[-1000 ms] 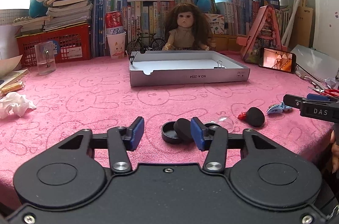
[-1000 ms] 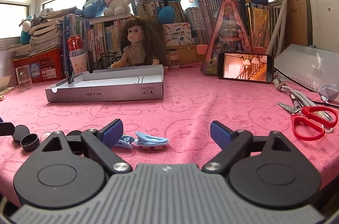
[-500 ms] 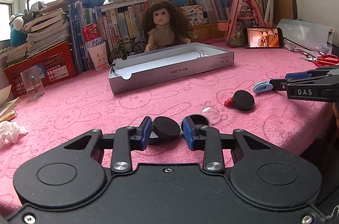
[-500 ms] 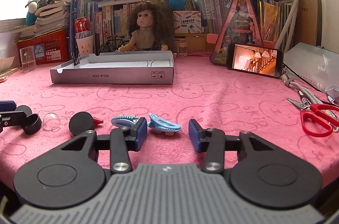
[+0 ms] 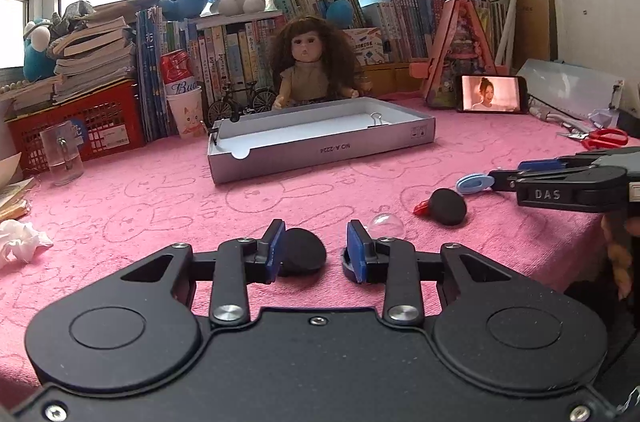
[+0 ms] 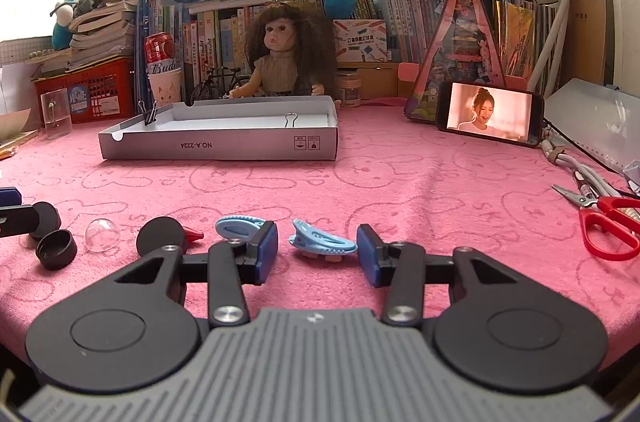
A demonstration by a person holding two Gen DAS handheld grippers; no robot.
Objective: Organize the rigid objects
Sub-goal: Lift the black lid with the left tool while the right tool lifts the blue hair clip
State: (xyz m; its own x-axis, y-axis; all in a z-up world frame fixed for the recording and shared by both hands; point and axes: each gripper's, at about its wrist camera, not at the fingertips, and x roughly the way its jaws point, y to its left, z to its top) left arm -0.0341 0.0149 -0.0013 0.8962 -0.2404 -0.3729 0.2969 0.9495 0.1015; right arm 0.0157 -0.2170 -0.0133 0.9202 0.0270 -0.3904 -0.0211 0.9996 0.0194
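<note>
My left gripper (image 5: 316, 250) stands narrow around a black disc (image 5: 302, 252). The disc leans on the left pad, and pink cloth shows between it and the right pad. A black cap (image 5: 347, 268) lies under the right finger, with a clear dome (image 5: 386, 226) just beyond. The jaws of my right gripper (image 6: 318, 250) are opening; a light-blue clip (image 6: 322, 242) lies between them, touching neither pad. Left of it sit a second blue clip (image 6: 240, 227) and a black disc with a red tip (image 6: 160, 236). The grey box lid (image 6: 216, 146) lies further back, with binder clips on its rim.
Red scissors (image 6: 608, 226) and cables lie at the right edge, and a phone (image 6: 490, 112) is propped behind them. A glass (image 5: 62, 152) and a crumpled tissue (image 5: 18, 242) are at the left. A doll, books and plush toys line the back.
Both pairs of jaws have narrowed, the left around the black disc and the right around the blue clip. The left view has tilted a little.
</note>
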